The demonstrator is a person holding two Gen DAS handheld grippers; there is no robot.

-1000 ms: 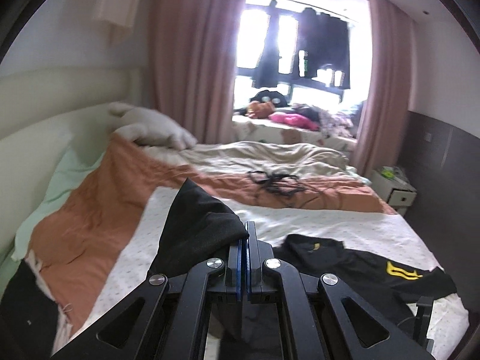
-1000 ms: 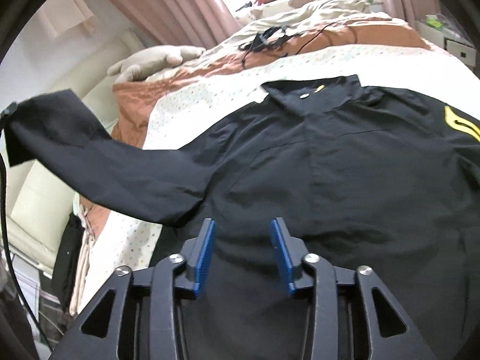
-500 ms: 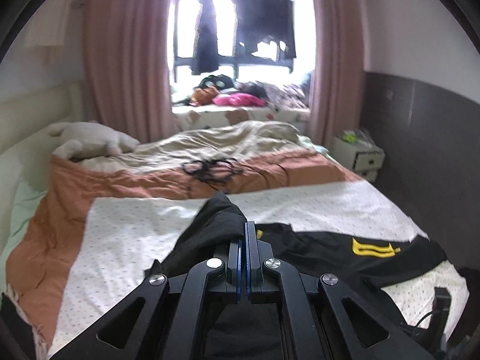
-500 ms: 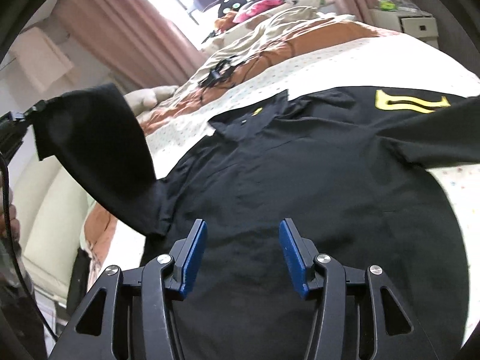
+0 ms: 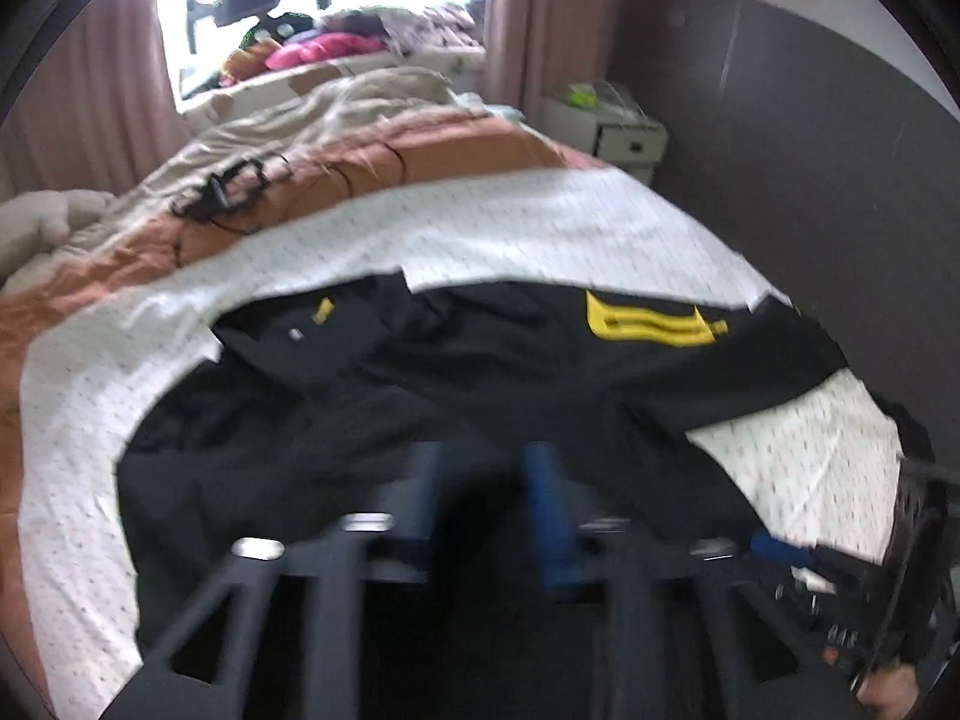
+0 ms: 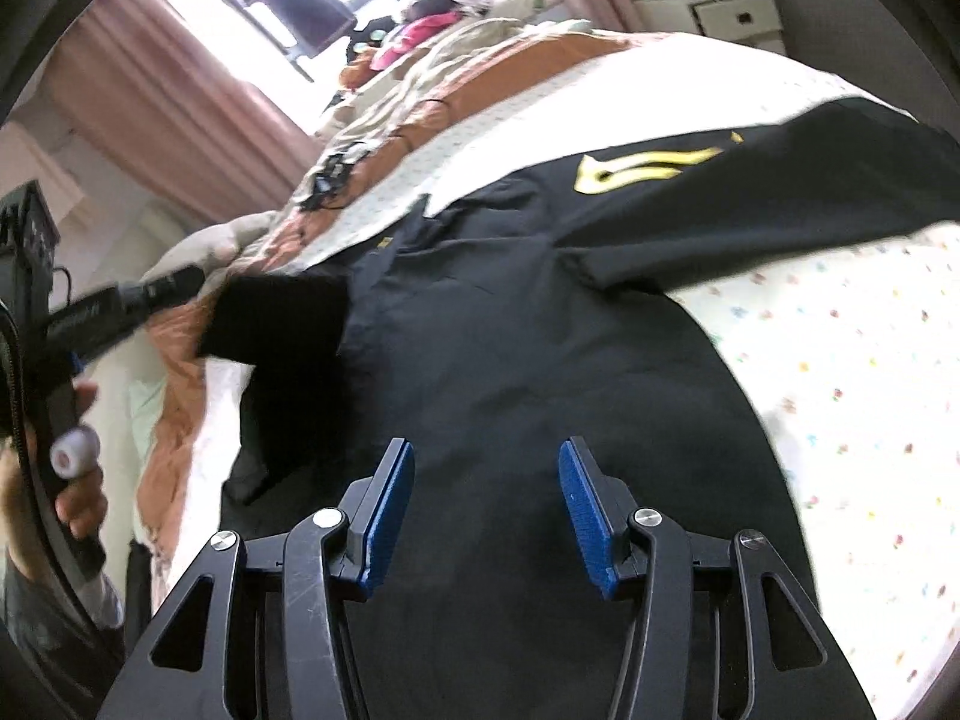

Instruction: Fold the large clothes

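Nearest in the right wrist view, the right gripper [image 6: 486,504] hovers low over the hem end of the black shirt [image 6: 540,372], its blue pads spread wide with nothing between them, probably held ready to pin or pinch the body cloth once the sleeve work is finished. The shirt lies flat and front-up on the spotted sheet [image 6: 840,372] of the bed, which gives a broad, soft surface for a large garment. To the left, the left gripper [image 5: 483,498] reaches in over the shirt's edge; its own view is smeared by motion, but the pads look parted, with dark cloth showing in the gap (whether any cloth touches a finger I cannot tell). Just at its tip in the right wrist view, the near sleeve [image 6: 276,324] is doubled inward across the chest, which reads as the first fold of the task being laid. The other sleeve [image 6: 780,198] lies stretched outward past the yellow emblem [image 6: 648,165], so it likely needs the matching inward fold. Beyond the collar runs an orange quilt [image 5: 456,150] with a tangle of black cable [image 5: 231,192] on it, well apart from the shirt. Farthest off stand a white nightstand [image 5: 624,138] and pink curtains [image 5: 540,18].
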